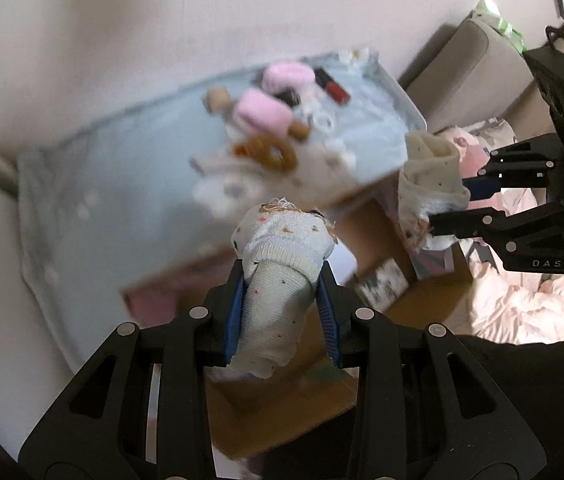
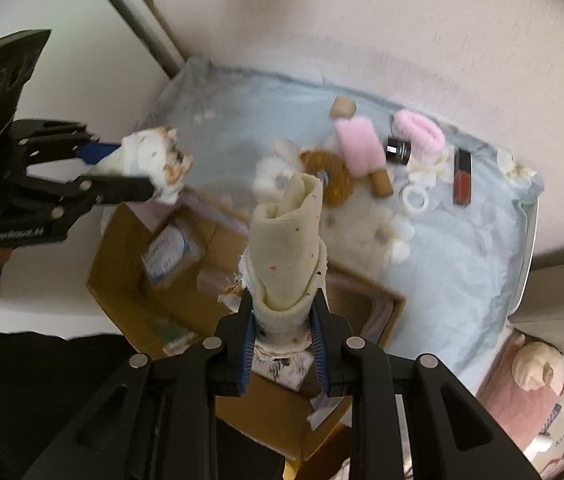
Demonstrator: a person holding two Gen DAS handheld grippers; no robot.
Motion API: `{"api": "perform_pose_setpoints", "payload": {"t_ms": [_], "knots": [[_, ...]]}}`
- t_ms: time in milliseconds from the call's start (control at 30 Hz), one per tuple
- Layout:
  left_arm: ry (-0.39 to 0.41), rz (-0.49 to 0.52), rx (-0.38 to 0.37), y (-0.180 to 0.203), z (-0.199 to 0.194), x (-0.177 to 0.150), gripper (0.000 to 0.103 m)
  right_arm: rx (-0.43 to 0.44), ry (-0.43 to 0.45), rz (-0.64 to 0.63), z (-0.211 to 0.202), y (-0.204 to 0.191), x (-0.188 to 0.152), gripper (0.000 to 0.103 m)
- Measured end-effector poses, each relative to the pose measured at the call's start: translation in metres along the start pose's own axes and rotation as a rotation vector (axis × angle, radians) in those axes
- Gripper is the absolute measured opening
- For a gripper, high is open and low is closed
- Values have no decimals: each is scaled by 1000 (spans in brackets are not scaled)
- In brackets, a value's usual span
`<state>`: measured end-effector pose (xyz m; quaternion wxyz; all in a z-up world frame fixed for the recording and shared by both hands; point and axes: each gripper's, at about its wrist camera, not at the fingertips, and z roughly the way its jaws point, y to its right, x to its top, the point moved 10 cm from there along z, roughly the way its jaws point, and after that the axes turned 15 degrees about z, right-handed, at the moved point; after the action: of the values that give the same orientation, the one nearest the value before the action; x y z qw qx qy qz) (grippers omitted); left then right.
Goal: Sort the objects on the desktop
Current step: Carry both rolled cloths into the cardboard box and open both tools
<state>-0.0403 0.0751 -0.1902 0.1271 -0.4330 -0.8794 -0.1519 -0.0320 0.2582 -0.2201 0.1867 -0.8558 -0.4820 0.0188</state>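
My left gripper [image 1: 282, 280] is shut on a pale speckled sock [image 1: 278, 280], held in the air off the table's near edge; it also shows in the right wrist view [image 2: 134, 168]. My right gripper [image 2: 282, 304] is shut on a cream rolled sock [image 2: 289, 240], also seen in the left wrist view [image 1: 429, 176]. On the light-blue table cover [image 2: 461, 264] lie two pink fluffy items [image 2: 357, 148], a brown scrunchie [image 2: 329, 176], a red lipstick [image 2: 462, 178], a white ring [image 2: 415, 198], a dark small jar [image 2: 397, 150] and corks.
An open cardboard box [image 2: 122, 264] with packets sits on the floor below the table edge. A beige sofa [image 1: 477, 76] with pink bedding [image 1: 521, 304] is at the right. A pale wall [image 2: 361, 20] stands behind the table.
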Motion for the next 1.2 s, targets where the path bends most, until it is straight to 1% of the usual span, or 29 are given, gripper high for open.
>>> {"api": "perform_pose_setpoints", "payload": {"t_ms": [233,333,433,633,833,933,967,1000,1033,1067,1100,1133,1167,1200], "knots": [[-50,-92,-6,26,34,-44,30,-9,-38,-30,19,-13,-34,23],[-52,-144,-10,32,45,-54,30,-14,-50,-40,31,-16,-44,23],[-53,-172,5,30,50,-57,30,11,-69,-28,41,-21,-53,23],[-89,-177,21,27,60,-65,30,10,-95,-16,54,-19,-63,23],[-99,-155,15,33,62,-68,30,0,-99,-4,57,-13,-64,23],[-110,-146,-1,36,63,-67,30,-5,-102,-4,58,-12,-64,23],[-117,-139,4,36,63,-68,32,-5,-102,-4,59,-13,-64,23],[-123,-126,21,36,63,-68,40,-4,-101,-12,59,-15,-63,25],[-130,-107,44,36,63,-69,52,-8,-99,-14,60,-15,-62,34],[-137,-90,56,37,63,-69,98,-13,-95,-17,61,-15,-61,51],[-132,-77,68,37,62,-69,102,-15,-87,-23,60,-16,-60,61],[-125,-71,66,38,60,-69,103,-12,-84,-25,60,-16,-59,80],[-118,-76,46,40,58,-69,103,-4,-82,-25,59,-16,-57,86],[-115,-80,37,39,57,-69,103,9,-79,-21,58,-16,-56,86]]}}
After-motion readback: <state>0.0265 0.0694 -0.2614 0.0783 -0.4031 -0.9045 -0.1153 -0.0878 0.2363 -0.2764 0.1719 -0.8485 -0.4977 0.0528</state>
